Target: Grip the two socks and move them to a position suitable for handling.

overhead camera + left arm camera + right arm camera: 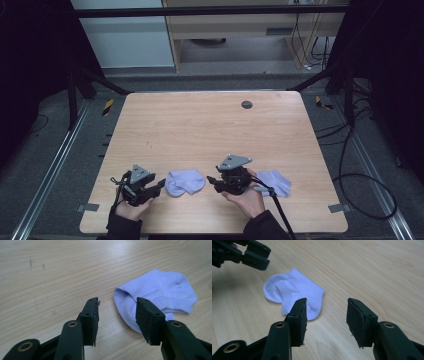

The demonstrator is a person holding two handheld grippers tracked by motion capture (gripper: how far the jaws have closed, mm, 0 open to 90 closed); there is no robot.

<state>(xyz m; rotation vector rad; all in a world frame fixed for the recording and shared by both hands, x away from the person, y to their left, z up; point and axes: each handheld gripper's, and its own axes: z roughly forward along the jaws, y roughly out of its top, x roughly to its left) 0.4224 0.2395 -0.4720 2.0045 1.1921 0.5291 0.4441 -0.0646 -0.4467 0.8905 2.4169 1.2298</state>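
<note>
A pale lilac sock point(185, 182) lies crumpled on the wooden table point(210, 125), near its front edge and between my two grippers. My left gripper point(159, 186) is just left of it, jaws apart and pointing at it. In the left gripper view the sock point(160, 290) lies just past the open gripper point(117, 307), nothing pressed by the pads. My right gripper point(212, 181) is right of the sock and open. Its own view shows the sock point(294, 293) ahead of the empty gripper point(327, 307), with the left gripper point(249, 255) at the top left. A second lilac sock point(276, 182) lies behind my right hand.
A small grey round cap point(246, 104) is set in the table near its far edge. Black frame struts point(100, 82) stand beyond the far corners. Cables point(360, 190) run over the floor at the right, and a cable trails from my right gripper over the front edge.
</note>
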